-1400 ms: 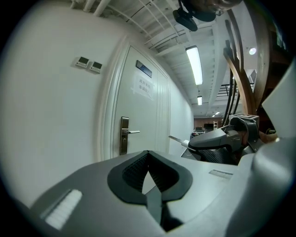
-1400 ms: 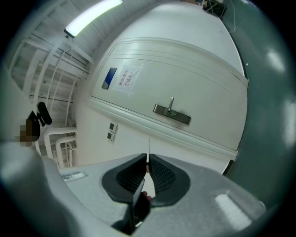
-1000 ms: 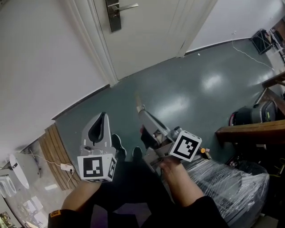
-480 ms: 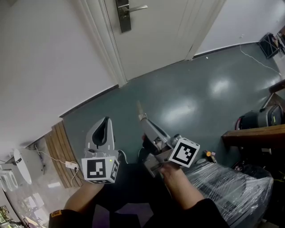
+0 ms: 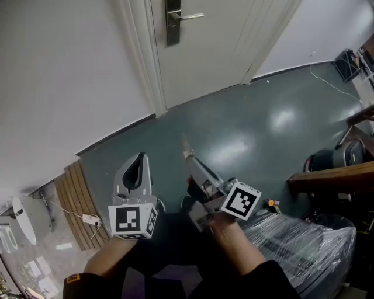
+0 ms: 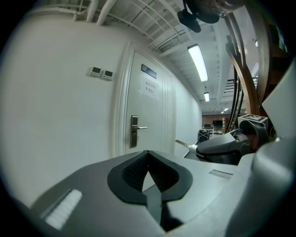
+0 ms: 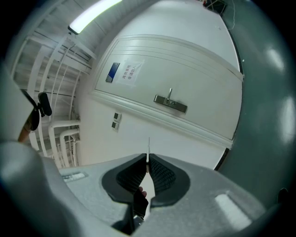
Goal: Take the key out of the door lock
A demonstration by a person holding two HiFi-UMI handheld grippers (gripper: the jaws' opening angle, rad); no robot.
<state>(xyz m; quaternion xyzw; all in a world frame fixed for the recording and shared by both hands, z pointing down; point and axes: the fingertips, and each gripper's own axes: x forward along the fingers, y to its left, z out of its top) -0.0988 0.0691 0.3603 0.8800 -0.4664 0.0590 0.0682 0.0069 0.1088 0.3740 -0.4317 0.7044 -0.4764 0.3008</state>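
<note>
A pale door point(image 5: 216, 47) with a dark lock plate point(image 5: 173, 23) and a lever handle point(image 5: 190, 16) stands across the green floor, well away from both grippers. My right gripper point(image 5: 188, 156) is shut on a thin metal key point(image 5: 184, 144), whose blade sticks out past the jaw tips toward the door. The right gripper view shows that key point(image 7: 148, 149) edge-on between the pads, with the lock plate point(image 7: 171, 104) far beyond. My left gripper point(image 5: 139, 157) hangs beside it, shut with nothing in it. In the left gripper view its tips point(image 6: 148, 153) meet, and the lock plate point(image 6: 134, 132) is distant.
A wooden slatted panel point(image 5: 73, 193) and a charger with its cable point(image 5: 90, 219) lie at the left. At the right are a wooden bench point(image 5: 330, 174), a black appliance point(image 5: 333, 153) and a plastic-wrapped bundle point(image 5: 304, 245). A white wall point(image 5: 64, 76) runs left of the door frame.
The head view has swung, so the door and its lock plate sit further right. Both grippers keep their stance, the key still in the right one.
</note>
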